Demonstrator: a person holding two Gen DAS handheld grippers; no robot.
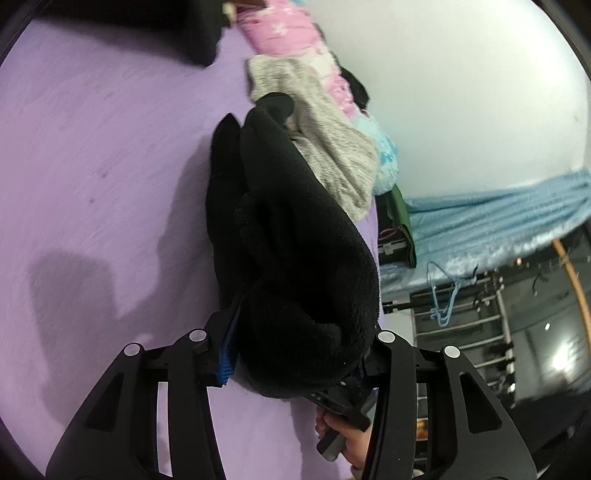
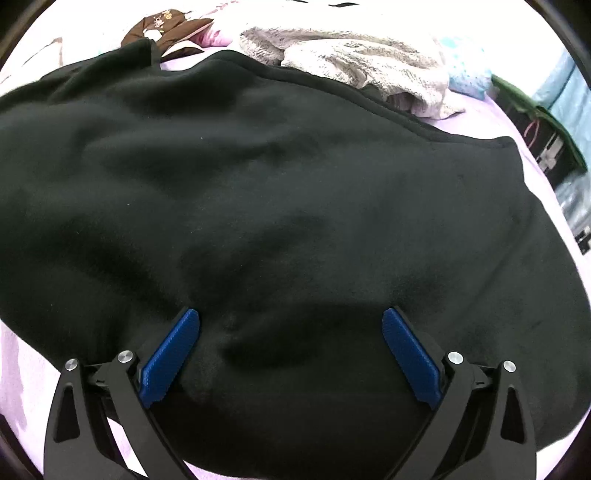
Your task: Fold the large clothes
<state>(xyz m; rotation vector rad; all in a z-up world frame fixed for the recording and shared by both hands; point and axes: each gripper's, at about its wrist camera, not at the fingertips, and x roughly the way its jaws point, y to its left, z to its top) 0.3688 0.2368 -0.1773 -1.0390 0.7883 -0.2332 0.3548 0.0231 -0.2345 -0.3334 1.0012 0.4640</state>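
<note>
A large black fleece garment (image 2: 258, 166) lies spread over the purple bed sheet (image 2: 22, 369), filling most of the right wrist view. My right gripper (image 2: 291, 314) hovers close over its near part, jaws wide, and both blue pads (image 2: 170, 358) are bare. In the left wrist view a bunched part of the same black garment (image 1: 280, 206) hangs lifted off the sheet (image 1: 92, 147). My left gripper (image 1: 301, 325) is shut on that bunch. Its one visible blue pad (image 1: 226, 354) presses the fabric; the other pad is hidden behind the cloth.
A grey fluffy garment (image 2: 351, 55) lies beyond the black one, with pink (image 1: 284, 29) and light blue cloth by the wall. A brown garment (image 2: 166, 29) lies at the far left. A black and green bag (image 2: 546, 144) stands at the bed's right edge. A hand (image 1: 351, 443) shows below my left gripper.
</note>
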